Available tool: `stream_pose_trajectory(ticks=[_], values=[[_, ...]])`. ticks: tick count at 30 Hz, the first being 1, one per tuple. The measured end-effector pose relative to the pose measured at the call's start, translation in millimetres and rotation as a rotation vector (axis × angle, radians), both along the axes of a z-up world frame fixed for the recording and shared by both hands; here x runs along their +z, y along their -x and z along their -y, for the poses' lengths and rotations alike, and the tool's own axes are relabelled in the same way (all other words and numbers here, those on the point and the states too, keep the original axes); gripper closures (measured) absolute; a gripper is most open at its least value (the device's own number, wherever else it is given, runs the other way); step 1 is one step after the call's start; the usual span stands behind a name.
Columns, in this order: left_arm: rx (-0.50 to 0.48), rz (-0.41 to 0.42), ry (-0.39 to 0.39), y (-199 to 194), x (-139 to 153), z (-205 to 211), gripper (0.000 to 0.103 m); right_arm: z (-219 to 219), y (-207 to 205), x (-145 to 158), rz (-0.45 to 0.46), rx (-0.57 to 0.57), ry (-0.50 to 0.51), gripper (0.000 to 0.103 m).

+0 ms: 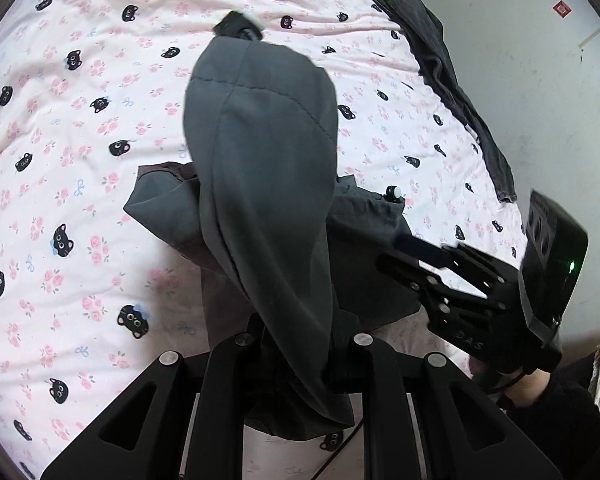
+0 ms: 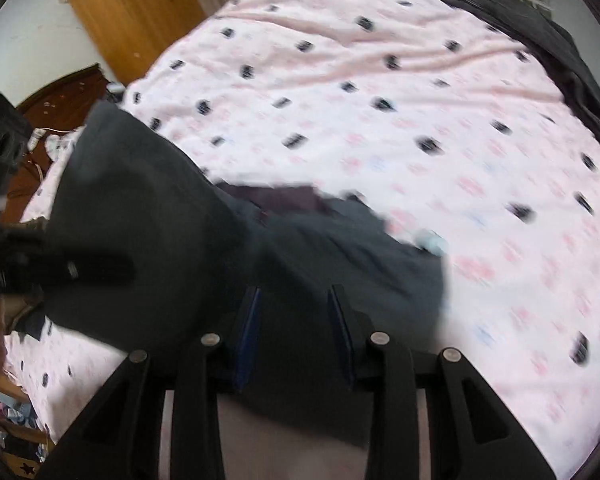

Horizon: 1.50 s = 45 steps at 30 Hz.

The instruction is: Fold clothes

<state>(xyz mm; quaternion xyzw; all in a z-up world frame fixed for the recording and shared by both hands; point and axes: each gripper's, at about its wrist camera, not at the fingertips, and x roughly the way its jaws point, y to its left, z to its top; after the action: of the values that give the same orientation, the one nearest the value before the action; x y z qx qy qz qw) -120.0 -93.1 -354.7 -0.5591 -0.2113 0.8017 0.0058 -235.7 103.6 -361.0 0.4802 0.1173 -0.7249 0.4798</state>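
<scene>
A: Status of the left gripper (image 1: 300,364)?

B: Jaws narrow, clamped on a fold of the grey garment (image 1: 260,152). The cloth rises from between its fingers and drapes forward, away from the tool, over the pink cat-print bedsheet (image 1: 60,120).

A: Location of the garment's remainder?

B: It lies bunched on the sheet directly ahead of the left gripper. A drawstring toggle (image 1: 393,192) rests at its right edge.

A: Status of the right gripper (image 2: 294,332)?

B: Jaws part-way apart. The blue-edged fingers (image 2: 248,332) stand either side of the garment (image 2: 148,200); the view is blurred, so whether the pads press on the cloth cannot be told.

A: Other items?

B: A dark garment (image 1: 440,60) lies along the sheet's far right edge, well apart from both tools.
</scene>
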Motion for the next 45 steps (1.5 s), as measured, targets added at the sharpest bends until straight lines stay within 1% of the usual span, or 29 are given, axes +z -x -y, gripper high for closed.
stream_pose_trajectory(ticks=[3, 5, 6, 9, 10, 11, 12, 14, 16, 17, 19, 21, 22, 23, 25, 29, 31, 32, 33, 34, 38, 40, 41, 42, 44, 45], values=[[-0.008, 0.020, 0.045, 10.7, -2.8, -19.9, 0.088, -22.4, 6.2, -13.8, 0.057, -0.034, -0.017, 0.067], [-0.014, 0.033, 0.078, 18.1, -4.8, -33.5, 0.088, -29.7, 11.9, -19.9, 0.114, -0.036, 0.005, 0.067], [-0.015, 0.040, 0.094, 21.2, -6.6, -40.8, 0.088, -26.6, 12.4, -23.4, 0.135, -0.032, 0.019, 0.067], [-0.011, 0.062, 0.129, 28.6, -15.8, -63.1, 0.087, -11.4, 18.4, -32.6, 0.150, -0.003, 0.036, 0.067], [-0.006, 0.065, 0.126, 31.2, -19.5, -69.0, 0.084, -8.2, 18.2, -33.1, 0.152, 0.008, 0.040, 0.067], [-0.001, 0.065, 0.117, 34.1, -23.2, -74.0, 0.082, -6.5, 19.3, -34.2, 0.153, 0.016, 0.045, 0.067], [0.005, 0.066, 0.107, 36.9, -26.8, -78.9, 0.079, -8.7, 20.9, -33.7, 0.155, 0.018, 0.050, 0.070], [0.004, 0.058, 0.064, 42.5, -33.5, -84.0, 0.068, -13.7, 24.3, -32.7, 0.158, 0.022, 0.059, 0.071], [-0.007, 0.053, 0.038, 45.5, -37.9, -90.0, 0.061, -28.9, 30.7, -29.6, 0.151, 0.000, 0.053, 0.071], [-0.012, 0.049, 0.026, 45.3, -39.8, -91.3, 0.058, -39.2, 34.9, -26.8, 0.154, -0.011, 0.061, 0.071], [-0.021, 0.038, 0.002, 42.9, -43.5, -91.3, 0.055, -63.4, 46.4, -16.6, 0.179, -0.051, 0.110, 0.071], [-0.019, 0.006, -0.034, 40.4, -44.4, -91.5, 0.048, -82.1, 56.6, -0.8, 0.209, -0.074, 0.184, 0.071], [-0.012, -0.019, -0.056, 38.2, -44.2, -91.6, 0.042, -89.3, 61.4, 9.1, 0.224, -0.078, 0.230, 0.071], [-0.003, -0.042, -0.076, 36.1, -44.4, -91.1, 0.038, -89.5, 63.1, 19.6, 0.220, -0.062, 0.271, 0.071], [0.012, -0.067, -0.088, 33.9, -45.2, -91.1, 0.037, -80.4, 60.9, 38.3, 0.209, 0.005, 0.321, 0.071], [0.006, -0.109, -0.072, 30.7, -43.9, -96.5, 0.035, -37.7, 40.0, 56.6, 0.163, 0.226, 0.283, 0.071], [-0.007, -0.127, -0.068, 26.8, -43.4, -96.7, 0.034, -16.4, 26.7, 51.8, 0.123, 0.315, 0.205, 0.066], [-0.013, -0.135, -0.069, 24.5, -43.7, -96.4, 0.034, -5.8, 21.0, 48.1, 0.099, 0.360, 0.159, 0.060], [-0.018, -0.141, -0.069, 22.7, -44.3, -95.9, 0.034, 4.8, 15.2, 44.5, 0.075, 0.405, 0.114, 0.056], [-0.022, -0.144, -0.069, 21.4, -44.9, -95.4, 0.034, 14.9, 9.8, 40.9, 0.052, 0.448, 0.071, 0.056], [-0.053, -0.161, -0.051, 18.0, -45.1, -98.2, 0.034, 36.6, 4.4, 26.4, 0.054, 0.511, 0.030, 0.056], [-0.059, -0.165, -0.046, 16.2, -44.7, -98.1, 0.034, 46.2, 1.2, 18.3, 0.032, 0.547, -0.006, 0.066], [-0.058, -0.166, -0.052, 15.1, -44.7, -96.7, 0.034, 47.2, 1.7, 16.2, 0.033, 0.542, -0.014, 0.076], [-0.057, -0.167, -0.061, 13.9, -44.8, -95.0, 0.034, 46.6, 6.4, 13.6, 0.055, 0.526, -0.011, 0.080], [-0.057, -0.171, -0.085, 10.4, -42.3, -90.6, 0.034, 40.8, 25.9, 4.6, 0.142, 0.447, 0.019, 0.086], [-0.057, -0.169, -0.093, 8.7, -40.5, -88.8, 0.034, 36.3, 35.9, 0.2, 0.190, 0.404, 0.034, 0.087]])
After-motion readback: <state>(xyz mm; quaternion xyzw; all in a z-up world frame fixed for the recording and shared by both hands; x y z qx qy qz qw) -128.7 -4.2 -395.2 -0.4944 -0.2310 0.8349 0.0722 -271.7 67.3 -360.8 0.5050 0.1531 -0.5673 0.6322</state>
